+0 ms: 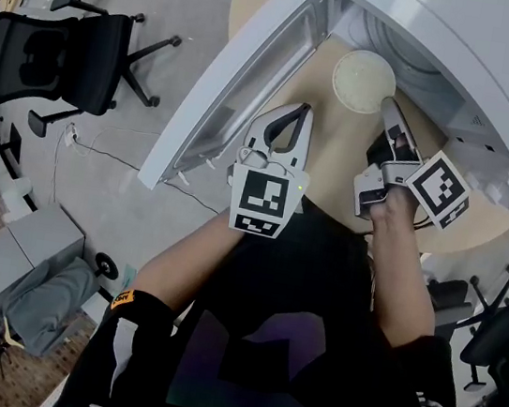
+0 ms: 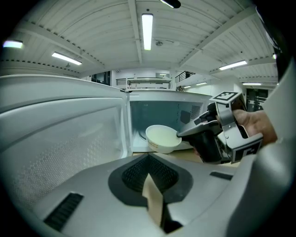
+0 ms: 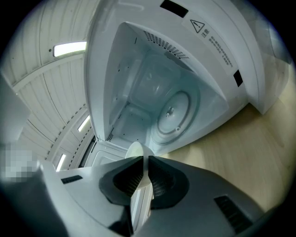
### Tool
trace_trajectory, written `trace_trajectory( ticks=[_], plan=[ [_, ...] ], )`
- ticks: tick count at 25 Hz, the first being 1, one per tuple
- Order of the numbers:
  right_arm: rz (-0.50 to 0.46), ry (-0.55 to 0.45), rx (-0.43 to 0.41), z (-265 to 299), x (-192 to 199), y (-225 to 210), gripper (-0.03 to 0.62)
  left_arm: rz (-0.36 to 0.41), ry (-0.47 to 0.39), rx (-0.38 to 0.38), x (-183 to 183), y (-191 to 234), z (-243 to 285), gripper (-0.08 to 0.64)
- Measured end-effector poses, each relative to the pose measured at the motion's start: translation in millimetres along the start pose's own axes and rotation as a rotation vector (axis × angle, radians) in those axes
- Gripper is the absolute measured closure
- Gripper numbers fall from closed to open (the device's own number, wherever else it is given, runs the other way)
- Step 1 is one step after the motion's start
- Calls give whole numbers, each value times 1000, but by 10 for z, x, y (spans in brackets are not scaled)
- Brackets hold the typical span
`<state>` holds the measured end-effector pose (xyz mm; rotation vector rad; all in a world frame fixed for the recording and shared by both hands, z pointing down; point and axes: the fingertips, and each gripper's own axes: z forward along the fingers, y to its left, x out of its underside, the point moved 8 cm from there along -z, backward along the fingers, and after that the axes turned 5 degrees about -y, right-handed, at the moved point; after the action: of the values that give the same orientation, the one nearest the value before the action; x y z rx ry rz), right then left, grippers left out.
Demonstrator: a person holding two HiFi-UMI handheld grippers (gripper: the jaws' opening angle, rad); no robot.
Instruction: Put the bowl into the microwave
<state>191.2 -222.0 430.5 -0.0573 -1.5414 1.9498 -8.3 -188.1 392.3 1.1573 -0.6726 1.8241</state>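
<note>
Closest to us: a dark shirt (image 1: 258,369) and two forearms stretched toward the microwave (image 1: 484,62). We note the microwave stands on a round wooden bench (image 1: 338,142), with its door (image 1: 239,86) swung open on its left side.

We find the right gripper (image 1: 386,102) directly in front of the microwave's opening. Its fingers are clamped on the rim of the bowl (image 1: 360,79), at the edge farthest from the microwave. In the right gripper view the rim shows edge-on between the pads, pale and thin.

The bowl is white and shallow. It is at the microwave's mouth, over the front lip of the cavity. We cannot tell whether it rests on that lip or hangs just clear of it. The turntable (image 3: 172,113) lies deeper inside the microwave, beyond the bowl.

We place the left gripper (image 1: 300,110) in front of the microwave, between the open door and the right gripper. It is short of the cavity and apart from the bowl. Its fingers are drawn together to a thin slit and grip nothing.

From the left gripper view, a hand (image 2: 259,124) carries the right gripper in from the microwave's right side.

An office chair (image 1: 68,56) stands on the grey floor, well to the left of the microwave, past the door.
</note>
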Motion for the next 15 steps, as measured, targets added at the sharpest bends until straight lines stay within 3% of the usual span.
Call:
trace_trajectory(
  ticks=[15],
  plan=[
    [50, -147, 52, 129, -327, -146, 546, 15, -20, 31, -268, -78, 402, 515]
  ],
)
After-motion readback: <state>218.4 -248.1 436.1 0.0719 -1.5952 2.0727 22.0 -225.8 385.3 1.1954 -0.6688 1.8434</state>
